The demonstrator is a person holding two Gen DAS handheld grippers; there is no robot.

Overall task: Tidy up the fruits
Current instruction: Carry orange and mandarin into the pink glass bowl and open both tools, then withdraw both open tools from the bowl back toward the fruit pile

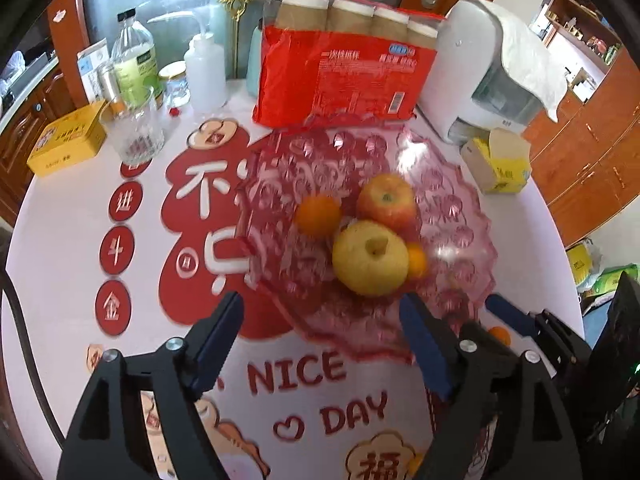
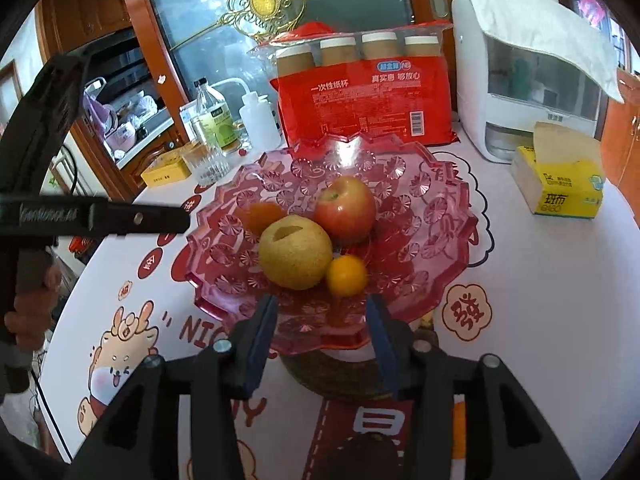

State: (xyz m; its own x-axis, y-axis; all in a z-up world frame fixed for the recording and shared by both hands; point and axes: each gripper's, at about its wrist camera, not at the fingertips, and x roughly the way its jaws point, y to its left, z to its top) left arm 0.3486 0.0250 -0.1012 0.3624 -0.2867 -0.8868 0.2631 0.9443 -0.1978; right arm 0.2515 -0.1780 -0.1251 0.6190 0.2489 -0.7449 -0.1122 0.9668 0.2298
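A pink glass fruit plate (image 1: 460, 216) (image 2: 420, 216) holds a red apple (image 1: 386, 200) (image 2: 346, 210), a yellow pear (image 1: 370, 258) (image 2: 296, 254), an orange (image 1: 318, 216) (image 2: 264, 216) and a smaller orange (image 1: 416, 260) (image 2: 346, 276). My left gripper (image 1: 320, 312) is open over the plate's near rim, the pear just beyond its tips. My right gripper (image 2: 322, 304) is open too, the small orange lying free just past its fingertips. One blue finger (image 1: 508, 312) of the right gripper shows in the left wrist view. A hand (image 2: 28, 308) holds the left gripper's body (image 2: 100, 216).
Behind the plate stand a red pack of paper cups (image 1: 344, 76), a white dispenser under a cloth (image 1: 480, 68) and a yellow tissue box (image 2: 560, 184). At the left are a glass tumbler (image 1: 134, 128), bottles (image 1: 134, 60) and a yellow tin (image 1: 66, 144). A woven stand (image 2: 340, 376) sits under the plate.
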